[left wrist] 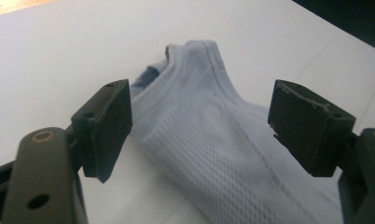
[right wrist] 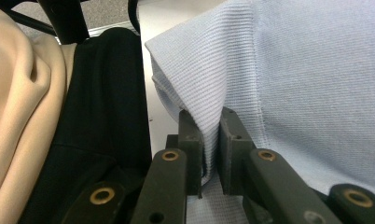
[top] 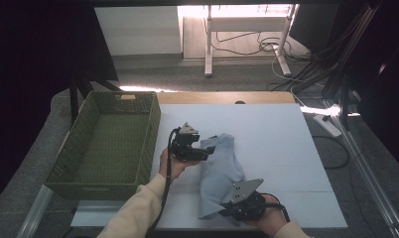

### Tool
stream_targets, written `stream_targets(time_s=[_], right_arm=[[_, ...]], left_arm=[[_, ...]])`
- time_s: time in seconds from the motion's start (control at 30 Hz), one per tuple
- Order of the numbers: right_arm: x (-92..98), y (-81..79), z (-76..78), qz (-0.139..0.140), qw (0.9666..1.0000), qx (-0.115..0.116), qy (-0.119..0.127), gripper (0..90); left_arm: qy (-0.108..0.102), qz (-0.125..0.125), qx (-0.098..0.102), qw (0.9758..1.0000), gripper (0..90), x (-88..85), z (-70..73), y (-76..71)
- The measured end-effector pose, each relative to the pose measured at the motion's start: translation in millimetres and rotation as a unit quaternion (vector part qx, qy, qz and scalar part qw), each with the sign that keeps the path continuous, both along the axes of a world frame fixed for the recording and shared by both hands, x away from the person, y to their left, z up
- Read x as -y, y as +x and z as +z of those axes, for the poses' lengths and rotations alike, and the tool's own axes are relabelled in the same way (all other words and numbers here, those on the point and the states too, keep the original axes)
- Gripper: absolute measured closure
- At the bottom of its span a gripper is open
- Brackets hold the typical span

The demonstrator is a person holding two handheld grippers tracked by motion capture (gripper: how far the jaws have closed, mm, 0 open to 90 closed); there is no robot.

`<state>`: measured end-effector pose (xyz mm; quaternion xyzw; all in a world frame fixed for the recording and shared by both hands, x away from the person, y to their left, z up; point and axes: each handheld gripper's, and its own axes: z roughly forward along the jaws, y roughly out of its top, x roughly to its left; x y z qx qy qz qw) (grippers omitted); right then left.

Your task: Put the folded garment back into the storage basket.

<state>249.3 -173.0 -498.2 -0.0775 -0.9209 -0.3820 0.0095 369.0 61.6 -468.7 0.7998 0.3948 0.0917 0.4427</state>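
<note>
My right claw (right wrist: 209,140) pinches a fold at the near edge of the shirt (top: 220,171), which lies bunched on the white table (top: 287,148) beside the basket (top: 105,144). My left claw (left wrist: 199,126) stands wide at the collar, gripping nothing.

The shirt (left wrist: 213,140) is pale blue knit cloth, matt, with a fine mesh weave on the body and ribbing at the collar and hem. The left basket (top: 105,144) is green woven wicker, rough. The table (top: 277,139) has a smooth white matt top with a bare wood far edge. The pads (left wrist: 108,126) are matt black rubber, chipped at the edges.
</note>
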Motion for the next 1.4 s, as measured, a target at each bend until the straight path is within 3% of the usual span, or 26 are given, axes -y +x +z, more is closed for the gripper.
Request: stream_targets(time_s=[0.43,0.63,0.83,1.07,1.4], right_arm=[[0.3,-0.5,-0.4,-0.003,1.0000,-0.001,0.001,81.4],[0.4,0.7,-0.9,0.000,1.0000,-0.005,-0.001,81.4],[0.5,0.8,-1.1,0.001,1.0000,-0.005,-0.001,81.4],[0.4,0.6,-1.7,0.001,1.0000,-0.005,0.000,81.4],[0.6,0.8,-1.7,0.001,1.0000,-0.006,-0.001,81.4]], left_arm=[[0.016,-0.012,-0.007,0.9998,22.5,11.3,-5.9,24.4],[0.027,-0.014,-0.018,0.9994,22.5,15.0,-12.1,42.5],[0.024,-0.022,-0.034,0.9989,22.5,20.0,-18.9,56.6],[0.037,-0.038,-0.039,0.9978,22.3,27.4,-27.3,68.5],[0.046,-0.037,-0.052,0.9969,22.3,34.2,-37.6,76.9]])
